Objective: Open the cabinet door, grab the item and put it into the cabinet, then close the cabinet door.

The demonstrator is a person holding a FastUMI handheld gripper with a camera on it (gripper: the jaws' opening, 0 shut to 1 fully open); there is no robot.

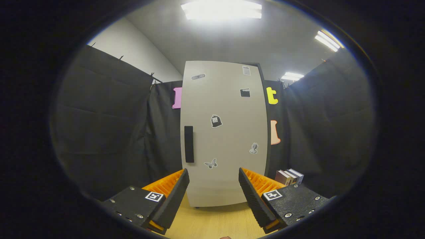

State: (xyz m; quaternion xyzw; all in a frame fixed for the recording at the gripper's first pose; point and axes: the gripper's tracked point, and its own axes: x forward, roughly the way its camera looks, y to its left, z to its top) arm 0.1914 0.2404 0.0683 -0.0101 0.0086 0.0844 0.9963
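Pale grey cabinet (224,132) stands upright on the wooden table (215,222), near its far edge, w/ the door shut flush. A black vertical handle (189,144) sits on the door's left side, approx. at mid height. Several small stickers are on the door, e.g. a butterfly (211,163) low down next to the handle's lower end and a black bag shape (216,121) near the middle. The gripper (214,192) is released: its two black fingers w/ orange ribbed backs stand wide apart, nothing between them, and they touch nothing. The cabinet's lower front shows in the gap between the fingers, just ahead of them, w/ a strip of bare table in between. The handle is beyond the left finger's (174,197) tip and above it. To the right of the cabinet, beyond the right finger (254,199), a small group of boxes (289,176) stands on the table close to the cabinet's side; this seems to be the item, though I cannot tell exactly what it is. Ceiling lights (221,10) shine above.
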